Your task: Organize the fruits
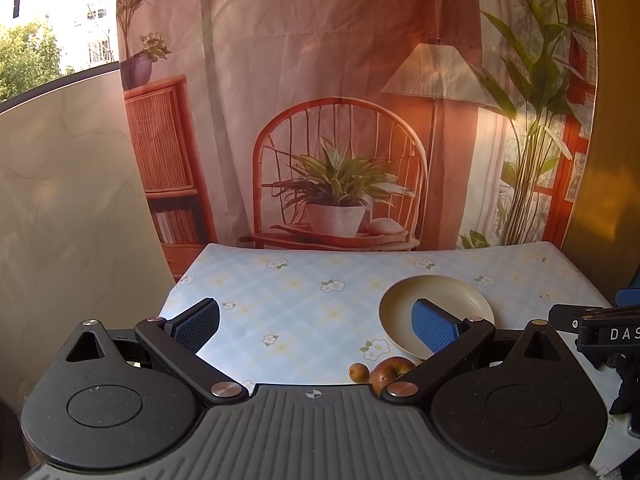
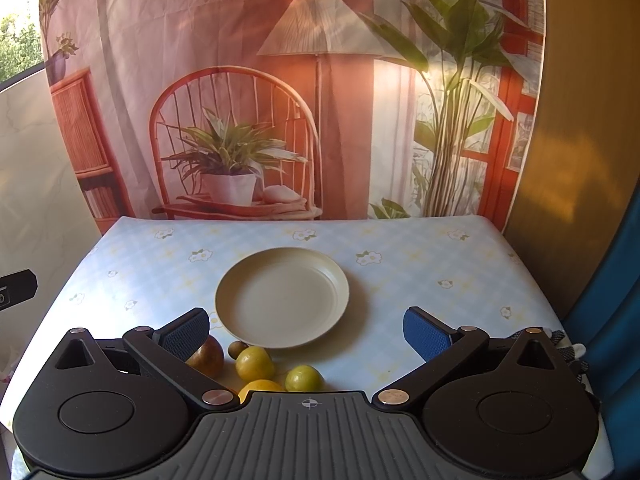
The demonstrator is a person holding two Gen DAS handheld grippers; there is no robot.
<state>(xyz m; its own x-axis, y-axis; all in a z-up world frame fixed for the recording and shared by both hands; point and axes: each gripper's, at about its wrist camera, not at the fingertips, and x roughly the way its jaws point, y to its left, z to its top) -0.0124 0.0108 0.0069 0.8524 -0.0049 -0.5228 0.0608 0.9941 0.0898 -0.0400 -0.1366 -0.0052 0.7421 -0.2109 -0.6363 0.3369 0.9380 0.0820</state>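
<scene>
On a floral, checked tablecloth (image 2: 400,240): cream plate (image 2: 282,296), bare. Just before its near rim, bunched close: red apple (image 2: 210,356), small brown fruit (image 2: 237,348), two yellow-green fruits (image 2: 255,363) (image 2: 304,378), and an orange one (image 2: 260,386) half hidden by the gripper body. Right gripper (image 2: 306,330) above them, spread wide, holding nothing. Left gripper (image 1: 316,326) likewise agape; one finger (image 1: 434,328) masking part of the plate. Behind, printed backdrop (image 2: 240,80) of chair, lamp, plants. At right in the left view, letters "DAS" (image 1: 624,334), cut off.
</scene>
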